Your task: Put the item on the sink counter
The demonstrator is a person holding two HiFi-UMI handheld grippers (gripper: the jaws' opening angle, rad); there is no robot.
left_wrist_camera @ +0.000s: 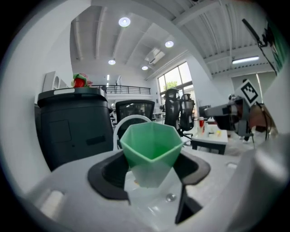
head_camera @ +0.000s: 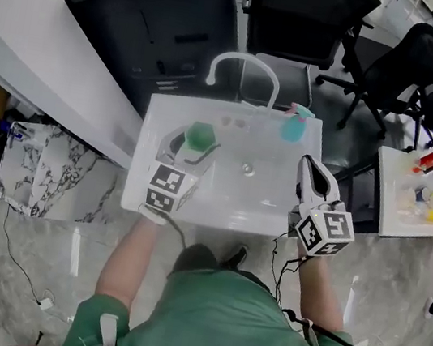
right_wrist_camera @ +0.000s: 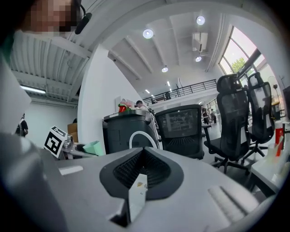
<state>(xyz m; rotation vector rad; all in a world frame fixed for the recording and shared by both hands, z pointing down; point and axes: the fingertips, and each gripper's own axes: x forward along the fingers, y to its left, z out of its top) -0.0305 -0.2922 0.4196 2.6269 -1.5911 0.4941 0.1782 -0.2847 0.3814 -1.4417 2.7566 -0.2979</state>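
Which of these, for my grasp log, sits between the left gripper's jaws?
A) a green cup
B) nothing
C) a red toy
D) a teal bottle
A: in the left gripper view the green cup sits clamped between the left gripper's jaws, and the head view shows it held over the sink.
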